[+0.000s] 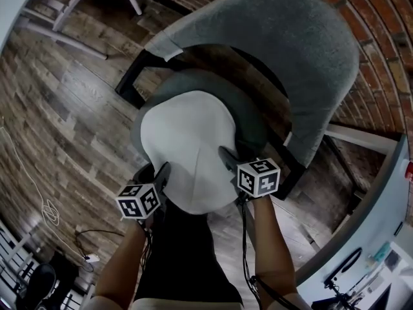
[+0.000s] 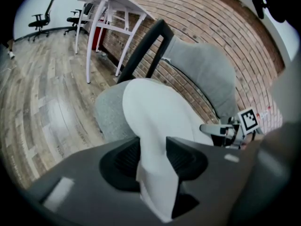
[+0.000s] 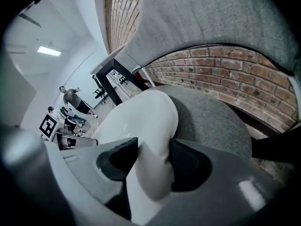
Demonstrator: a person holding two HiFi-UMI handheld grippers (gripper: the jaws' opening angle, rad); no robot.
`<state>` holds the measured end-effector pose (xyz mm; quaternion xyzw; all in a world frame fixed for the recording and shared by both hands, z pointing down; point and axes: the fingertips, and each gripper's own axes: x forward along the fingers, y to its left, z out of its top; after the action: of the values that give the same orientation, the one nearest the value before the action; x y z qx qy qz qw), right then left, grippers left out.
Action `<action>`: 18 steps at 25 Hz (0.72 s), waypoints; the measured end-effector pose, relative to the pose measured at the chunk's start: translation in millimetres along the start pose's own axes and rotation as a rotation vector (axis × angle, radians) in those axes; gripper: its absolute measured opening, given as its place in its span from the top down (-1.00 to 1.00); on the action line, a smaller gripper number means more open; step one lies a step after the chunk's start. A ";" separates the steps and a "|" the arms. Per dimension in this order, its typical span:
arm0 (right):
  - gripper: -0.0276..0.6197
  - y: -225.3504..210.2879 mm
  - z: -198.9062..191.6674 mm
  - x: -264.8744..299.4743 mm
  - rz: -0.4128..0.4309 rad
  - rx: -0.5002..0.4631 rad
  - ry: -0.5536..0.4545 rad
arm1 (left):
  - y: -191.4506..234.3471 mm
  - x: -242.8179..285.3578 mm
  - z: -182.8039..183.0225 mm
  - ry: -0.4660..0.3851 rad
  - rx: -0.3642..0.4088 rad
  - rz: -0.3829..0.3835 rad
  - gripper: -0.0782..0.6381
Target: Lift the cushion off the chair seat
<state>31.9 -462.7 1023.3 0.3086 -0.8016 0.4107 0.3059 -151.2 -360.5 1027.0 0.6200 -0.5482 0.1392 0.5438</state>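
Observation:
A white cushion point(image 1: 190, 150) lies on the round grey seat point(image 1: 250, 118) of a chair with a curved grey backrest point(image 1: 303, 50). My left gripper point(image 1: 158, 173) grips the cushion's near left edge, and my right gripper point(image 1: 229, 157) grips its near right edge. In the left gripper view the jaws point(image 2: 153, 157) pinch a fold of the cushion point(image 2: 160, 112), and the right gripper point(image 2: 221, 129) shows across it. The right gripper view shows its jaws point(image 3: 153, 161) squeezing the cushion's bulging rim point(image 3: 141, 121) above the seat point(image 3: 211, 119).
A brick wall point(image 1: 381, 57) stands close behind the chair. White table legs point(image 1: 77, 11) are at the far left on the wooden floor point(image 1: 71, 121). Cables point(image 1: 48, 208) lie at the near left. A white desk point(image 1: 374, 237) runs along the right. People point(image 3: 70, 98) stand far off.

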 end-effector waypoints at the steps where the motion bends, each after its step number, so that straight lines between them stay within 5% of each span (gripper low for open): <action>1: 0.30 0.4 -0.1 -2.2 -0.008 0.014 -0.003 | -0.3 -1.3 1.5 -0.005 0.003 0.005 0.32; 10: 0.45 18.9 27.2 -33.4 -0.039 0.070 -0.077 | -16.3 -26.8 33.3 -0.072 0.022 0.009 0.44; 18: 0.47 69.7 79.3 -113.8 -0.063 0.053 -0.151 | -66.4 -100.9 76.1 -0.128 0.059 -0.018 0.46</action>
<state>31.9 -469.3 868.2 0.3717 -0.8010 0.3977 0.2492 -164.5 -382.9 886.6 0.6482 -0.5720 0.1102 0.4904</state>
